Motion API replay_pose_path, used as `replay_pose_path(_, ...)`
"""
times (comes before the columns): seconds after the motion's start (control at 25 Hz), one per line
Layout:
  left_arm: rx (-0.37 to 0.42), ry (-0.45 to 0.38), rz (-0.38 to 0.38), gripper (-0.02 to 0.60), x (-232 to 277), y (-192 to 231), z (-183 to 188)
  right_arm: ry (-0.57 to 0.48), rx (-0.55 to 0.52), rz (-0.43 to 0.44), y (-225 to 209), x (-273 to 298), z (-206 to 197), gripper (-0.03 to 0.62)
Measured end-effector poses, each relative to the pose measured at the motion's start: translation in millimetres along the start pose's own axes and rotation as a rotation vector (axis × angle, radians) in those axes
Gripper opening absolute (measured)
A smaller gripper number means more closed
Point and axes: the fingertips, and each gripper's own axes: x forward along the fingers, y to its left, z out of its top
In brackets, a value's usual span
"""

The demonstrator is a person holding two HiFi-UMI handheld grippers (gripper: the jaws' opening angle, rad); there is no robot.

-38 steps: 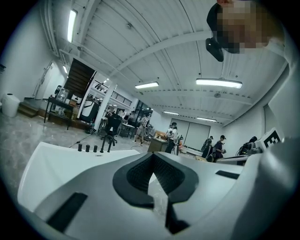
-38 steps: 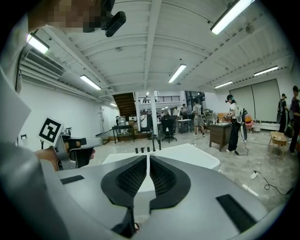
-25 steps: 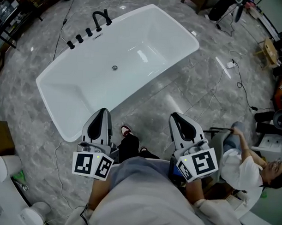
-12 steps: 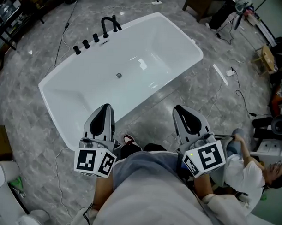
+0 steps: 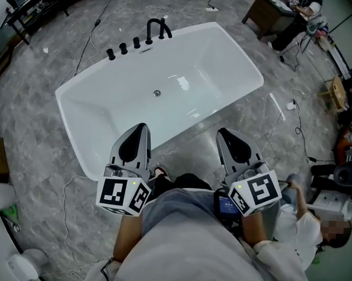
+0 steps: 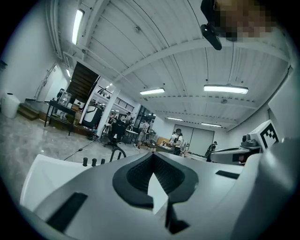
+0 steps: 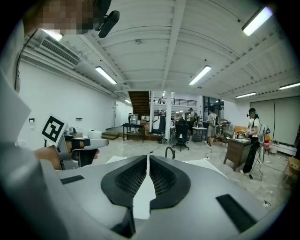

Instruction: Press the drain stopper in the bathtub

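Head view showed one white tub [image 5: 219, 58] set aslant on a grey marbled floor [image 5: 44, 121], and one small round metal stopper [image 5: 157, 93] in the middle of the tub's bottom. On the tub's far rim stood three black knobs [image 5: 123, 48] in a row and one curved black spout [image 5: 151, 29]; a further small black piece beside the spout was perhaps a hand shower, but it was too small to tell. Two grippers were in view, each with one marker cube at its rear. The left gripper [image 5: 142, 128] and the right gripper [image 5: 224, 133] were both held on the near side of the tub, side by side and pointing towards it, their tips by the near rim and outside the basin. The stopper lay ahead of them, well apart from both, between their two lines and closer to the left one's. The left gripper view had the left gripper [image 6: 152, 155] with its jaws pressed together at the tips and nothing between them; the knobs [image 6: 93, 161] showed beyond it, and the stopper did not. The right gripper view had the right gripper [image 7: 147, 157] with its jaws likewise together, only a thin slit between the pads, and empty; the spout [image 7: 169, 151] rose just past them. One other person [image 5: 294, 219] sat low at the right.
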Motion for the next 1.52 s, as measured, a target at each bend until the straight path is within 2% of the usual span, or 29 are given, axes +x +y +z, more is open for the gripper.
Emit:
replay_pose_path(0.16, 0.011, 0.01, -0.011, 0.006, -10, -14, -2, -0.001, -0.002, -0.007, 4, -19, -6, 0.02)
replay_pose_path(0.4, 0.036, 0.064, -0.026, 0.006, -27, -40, -14, 0.037, 0.112, -0.062, 7, -65, -42, 0.02)
replay_pose_path(0.64, 0.021, 0.086, -0.04, 0.006, -13, -43, -30, 0.068, 0.092, -0.091, -8, -67, -57, 0.02)
replay_pose_path(0.92, 0.018, 0.094, -0.025, 0.006, 38, -10, -33, 0.071, 0.085, -0.091, -43, -15, -49, 0.02)
replay_pose_path(1.2, 0.01, 0.087, 0.003, 0.005, 84, 26, -23, 0.084, 0.034, -0.025, -59, 48, -28, 0.02)
replay_pose_path(1.52, -0.005, 0.094, 0.029, 0.005, 105, 50, -20, 0.096, -0.005, 0.046, -60, 96, -14, 0.021)
